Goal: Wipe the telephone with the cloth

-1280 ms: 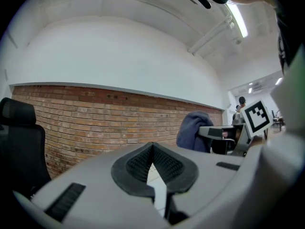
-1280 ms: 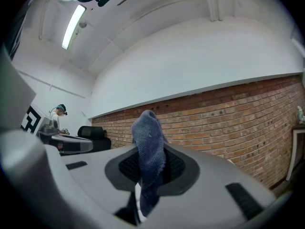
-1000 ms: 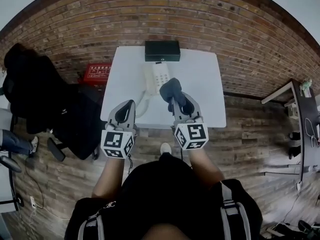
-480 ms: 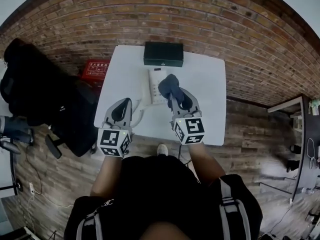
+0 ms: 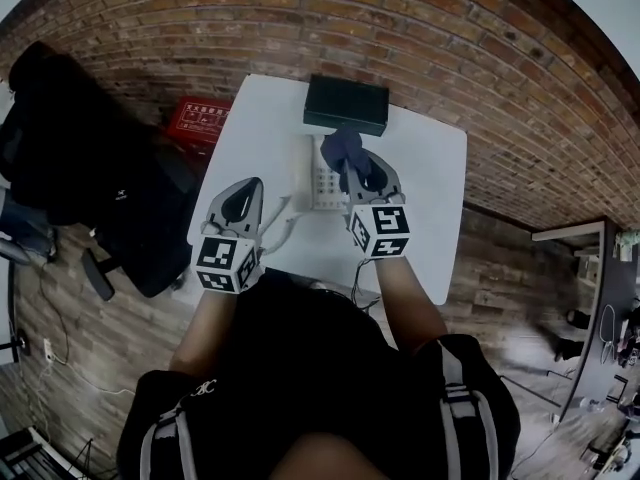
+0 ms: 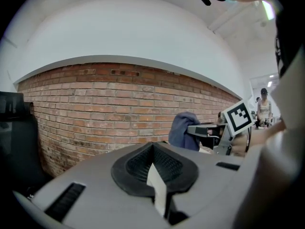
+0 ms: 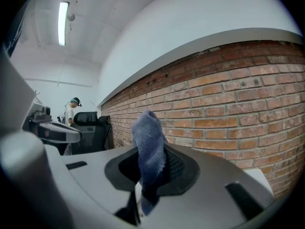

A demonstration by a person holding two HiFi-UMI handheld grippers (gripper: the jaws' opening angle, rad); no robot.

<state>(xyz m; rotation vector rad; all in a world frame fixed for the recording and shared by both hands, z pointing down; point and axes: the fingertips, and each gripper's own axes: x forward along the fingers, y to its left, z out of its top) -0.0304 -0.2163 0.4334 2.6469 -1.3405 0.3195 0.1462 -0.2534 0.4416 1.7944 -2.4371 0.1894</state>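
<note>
A white telephone lies on the white table, its cord trailing off toward the front left. My right gripper is over the phone's right side, shut on a dark blue cloth that bunches out past its tips above the phone's far end. In the right gripper view the cloth stands up from the right gripper. My left gripper is shut and holds nothing, left of the phone near the table's front edge. The left gripper view shows the left gripper with the cloth to its right.
A black box sits at the table's far edge, just beyond the phone. A black office chair stands left of the table, and a red box is on the floor beside it. A brick wall lies ahead.
My right gripper has carried the cloth farther along the phone toward the black box. The left gripper stays at the front left, still shut.
</note>
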